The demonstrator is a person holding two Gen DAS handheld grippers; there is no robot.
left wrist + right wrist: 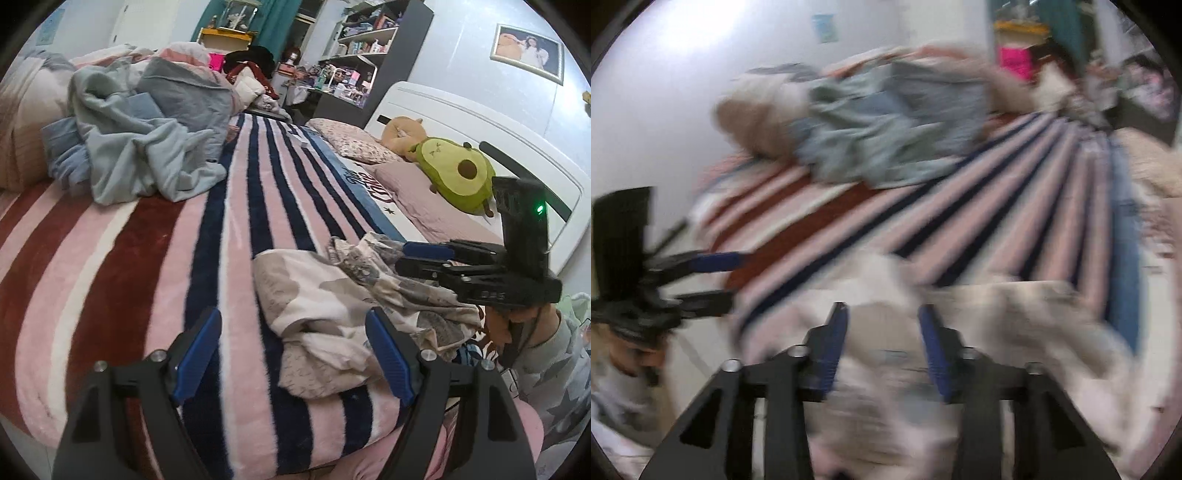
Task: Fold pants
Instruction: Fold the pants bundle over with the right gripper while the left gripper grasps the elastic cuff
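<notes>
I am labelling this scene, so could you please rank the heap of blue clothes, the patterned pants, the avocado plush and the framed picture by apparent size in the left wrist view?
1. heap of blue clothes
2. patterned pants, nearer the camera, so unsure against the heap
3. avocado plush
4. framed picture

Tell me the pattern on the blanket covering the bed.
The blanket has stripes: pink, white, dark red and navy. Clearest in the left wrist view.
</notes>
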